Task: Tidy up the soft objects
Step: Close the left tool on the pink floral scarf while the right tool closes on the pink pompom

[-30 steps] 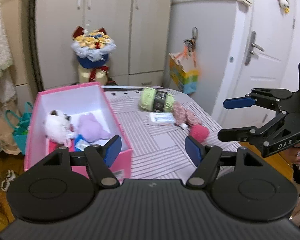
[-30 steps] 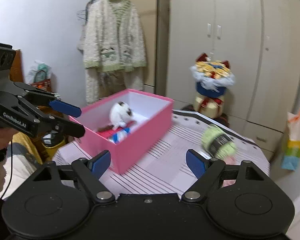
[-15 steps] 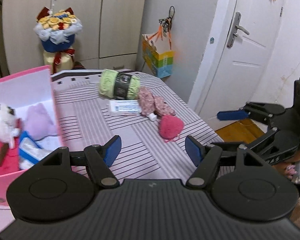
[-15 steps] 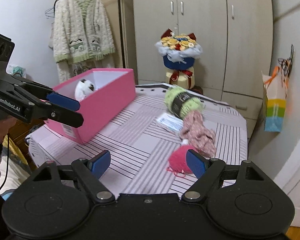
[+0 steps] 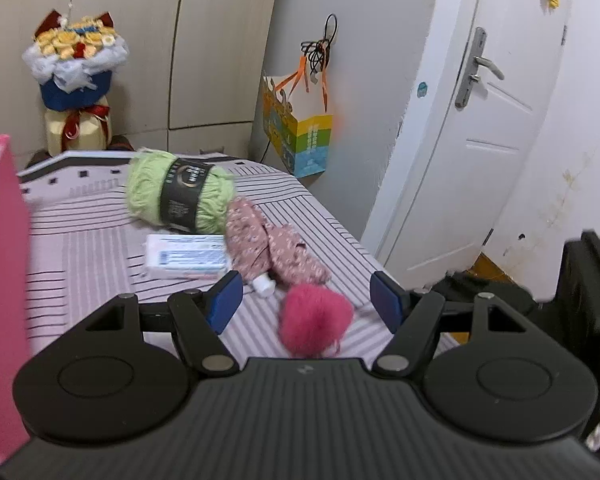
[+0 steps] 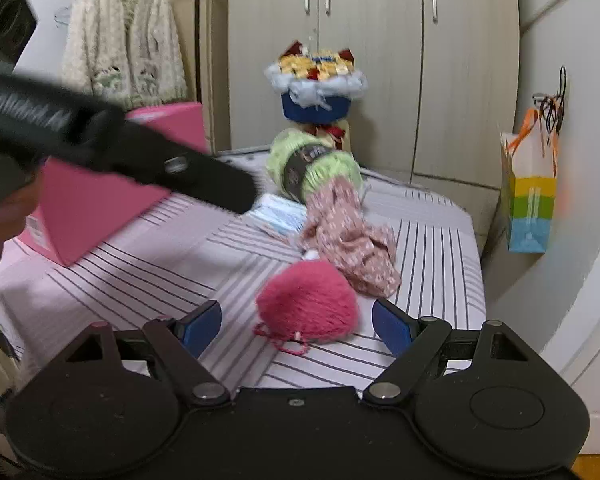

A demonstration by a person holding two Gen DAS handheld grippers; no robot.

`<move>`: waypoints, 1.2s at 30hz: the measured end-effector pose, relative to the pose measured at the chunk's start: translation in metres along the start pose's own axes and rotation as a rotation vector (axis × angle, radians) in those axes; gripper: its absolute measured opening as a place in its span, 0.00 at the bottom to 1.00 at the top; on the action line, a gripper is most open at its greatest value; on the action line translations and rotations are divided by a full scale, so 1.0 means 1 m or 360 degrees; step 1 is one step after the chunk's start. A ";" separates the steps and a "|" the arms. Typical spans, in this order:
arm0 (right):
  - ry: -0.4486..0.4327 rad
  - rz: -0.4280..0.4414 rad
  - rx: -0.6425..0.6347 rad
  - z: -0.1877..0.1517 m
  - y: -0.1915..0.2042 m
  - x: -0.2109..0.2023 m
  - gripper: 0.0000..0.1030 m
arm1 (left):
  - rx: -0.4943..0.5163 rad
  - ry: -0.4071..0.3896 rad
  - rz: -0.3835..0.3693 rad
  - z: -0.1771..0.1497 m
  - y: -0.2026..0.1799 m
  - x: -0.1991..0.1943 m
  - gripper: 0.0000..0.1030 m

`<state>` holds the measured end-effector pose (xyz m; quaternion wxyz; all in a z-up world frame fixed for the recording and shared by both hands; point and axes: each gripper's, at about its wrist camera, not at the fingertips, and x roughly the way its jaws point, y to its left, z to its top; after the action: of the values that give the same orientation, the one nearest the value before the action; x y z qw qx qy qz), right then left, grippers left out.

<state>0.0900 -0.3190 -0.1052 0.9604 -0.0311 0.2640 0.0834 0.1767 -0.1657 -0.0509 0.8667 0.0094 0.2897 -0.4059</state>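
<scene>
Plainly, the pink pompom (image 6: 308,300) is to be judged very light, fluffy and easily squashed; it lies on the striped tabletop (image 6: 140,280) just before the floral cloth (image 6: 348,236), with green yarn (image 6: 312,170) behind and the pink box (image 6: 100,200) to the left. It is best taken across its round middle (the loose loop of thread at its base is too thin to trust). Both pairs of tongs are held wide and empty: the right tongs (image 6: 296,326) are tilted down with the pompom framed between the pads, untouched; the left tongs (image 5: 306,300) are angled down likewise, just short of it.
</scene>
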 end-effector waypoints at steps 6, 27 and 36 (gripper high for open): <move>0.0085 -0.0002 0.0031 0.005 -0.007 0.024 0.83 | -0.0027 0.0080 0.0113 0.016 0.003 0.055 0.67; 0.0130 -0.0071 0.0103 0.003 -0.003 0.035 0.61 | -0.0035 0.0184 0.0260 0.024 0.007 0.116 0.30; 0.0062 -0.0123 0.0204 -0.006 0.000 0.022 0.58 | -0.0166 0.0070 0.0312 0.014 0.010 0.098 0.16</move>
<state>0.1057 -0.3162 -0.1214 0.9576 0.0186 0.2860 0.0285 0.2399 -0.2313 -0.0917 0.8951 0.0015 0.3270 -0.3032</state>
